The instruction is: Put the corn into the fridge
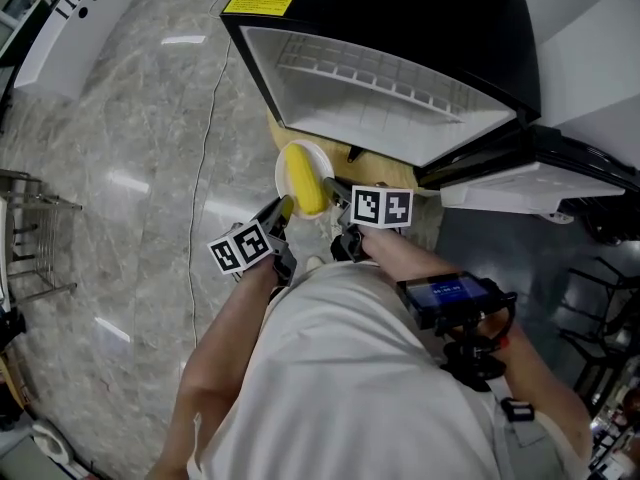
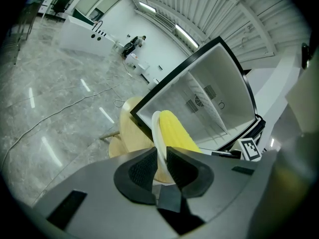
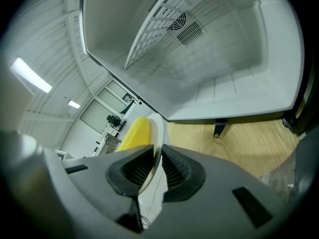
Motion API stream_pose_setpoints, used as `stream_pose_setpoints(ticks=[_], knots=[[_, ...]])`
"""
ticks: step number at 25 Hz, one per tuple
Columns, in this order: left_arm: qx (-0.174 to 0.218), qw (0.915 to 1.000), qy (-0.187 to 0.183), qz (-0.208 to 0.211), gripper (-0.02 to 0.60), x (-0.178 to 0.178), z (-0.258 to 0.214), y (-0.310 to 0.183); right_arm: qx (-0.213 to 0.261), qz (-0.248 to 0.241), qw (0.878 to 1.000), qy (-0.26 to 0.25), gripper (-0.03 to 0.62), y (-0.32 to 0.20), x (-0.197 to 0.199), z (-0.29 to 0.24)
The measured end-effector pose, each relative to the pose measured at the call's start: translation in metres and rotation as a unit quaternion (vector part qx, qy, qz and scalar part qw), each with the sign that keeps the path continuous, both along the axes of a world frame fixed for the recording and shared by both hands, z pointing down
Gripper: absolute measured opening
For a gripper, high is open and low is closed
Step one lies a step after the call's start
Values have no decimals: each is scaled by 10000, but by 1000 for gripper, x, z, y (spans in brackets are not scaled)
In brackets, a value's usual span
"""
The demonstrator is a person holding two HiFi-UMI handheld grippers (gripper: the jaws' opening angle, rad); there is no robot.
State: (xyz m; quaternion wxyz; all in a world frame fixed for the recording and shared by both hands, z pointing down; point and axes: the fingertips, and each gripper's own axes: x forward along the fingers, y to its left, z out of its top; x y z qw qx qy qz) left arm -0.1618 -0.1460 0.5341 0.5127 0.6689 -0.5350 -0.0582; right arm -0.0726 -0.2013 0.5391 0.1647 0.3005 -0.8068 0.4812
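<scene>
A yellow corn cob [image 1: 304,179] lies on a small white plate [image 1: 284,167] held in the air in front of the open fridge [image 1: 380,88]. My left gripper [image 1: 283,208] is shut on the plate's near left rim [image 2: 158,148], with the corn [image 2: 175,132] just beyond its pads. My right gripper [image 1: 335,196] is shut on the plate's right rim [image 3: 158,138], the corn [image 3: 134,132] to the left of it. The fridge's white inside [image 3: 209,49] with a wire shelf [image 3: 149,29] opens straight ahead.
The fridge stands on a light wooden base [image 3: 239,143], its black door [image 1: 560,173] swung open to the right. A cable [image 1: 205,148] trails across the grey marble floor [image 1: 120,168] on the left. A metal rack [image 1: 30,238] stands at the far left.
</scene>
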Motion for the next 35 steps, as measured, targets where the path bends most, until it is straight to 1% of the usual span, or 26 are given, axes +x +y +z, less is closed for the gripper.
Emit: stream_pose_setpoints(ticks=[3,11,18,24,32,35], knots=[[21,10000,-46,16,63,-3,2,-12,86,-42,10000,-21,54,-12,-2,2],[-84,9999,-39,88,63,8,17,-27,38,-17,10000,32,54,-25,7,16],[-174,9998,-118,63,63,8,33,-33,46,-75,9998,167,54,-33,14,31],[-122,9998,-129,70,63,11,35,-43,-23,-5,10000,93,54,-40,14,37],[-141,9998,-77,97,63,21,43,-53,-88,78,9998,134,55,-49,23,44],[-150,9998,-109,105,63,22,45,-58,-105,108,9997,166,55,-55,23,47]])
